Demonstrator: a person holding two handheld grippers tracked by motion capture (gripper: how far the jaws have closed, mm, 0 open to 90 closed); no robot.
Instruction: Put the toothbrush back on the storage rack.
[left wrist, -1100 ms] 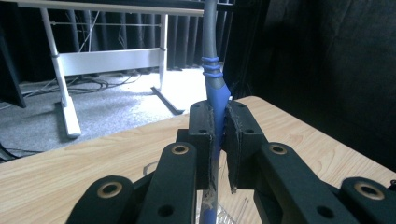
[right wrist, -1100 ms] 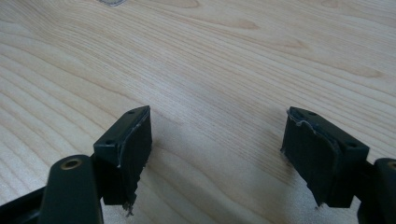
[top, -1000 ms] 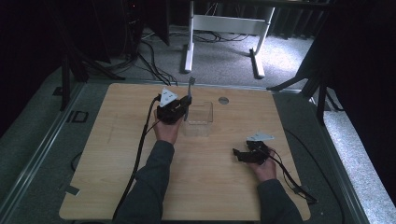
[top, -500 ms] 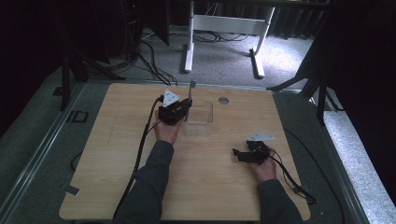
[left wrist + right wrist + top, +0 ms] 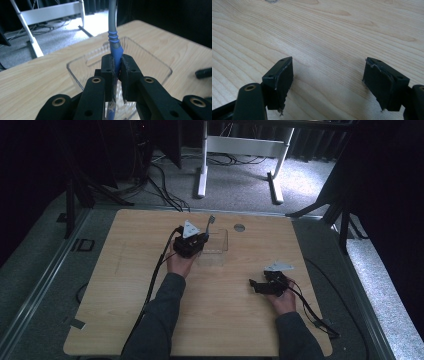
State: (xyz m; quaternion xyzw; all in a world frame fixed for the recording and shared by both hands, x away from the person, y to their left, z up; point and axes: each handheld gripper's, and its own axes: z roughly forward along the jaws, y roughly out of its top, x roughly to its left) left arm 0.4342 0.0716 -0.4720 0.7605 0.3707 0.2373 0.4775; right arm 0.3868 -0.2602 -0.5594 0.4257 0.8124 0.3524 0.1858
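Left gripper (image 5: 117, 65), centre of the high view: jaws clamped tight on the blue-and-grey handle of a slim utensil (image 5: 114, 40), held upright over the clear plastic rectangular tray (image 5: 155, 62) on the pale wooden counter (image 5: 125, 285). Right gripper (image 5: 328, 75), lower right of the high view: jaws spread wide, nothing between them, low over bare wood.

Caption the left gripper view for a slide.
Left gripper clamps a blue-handled utensil upright over a clear plastic container on the wooden table.
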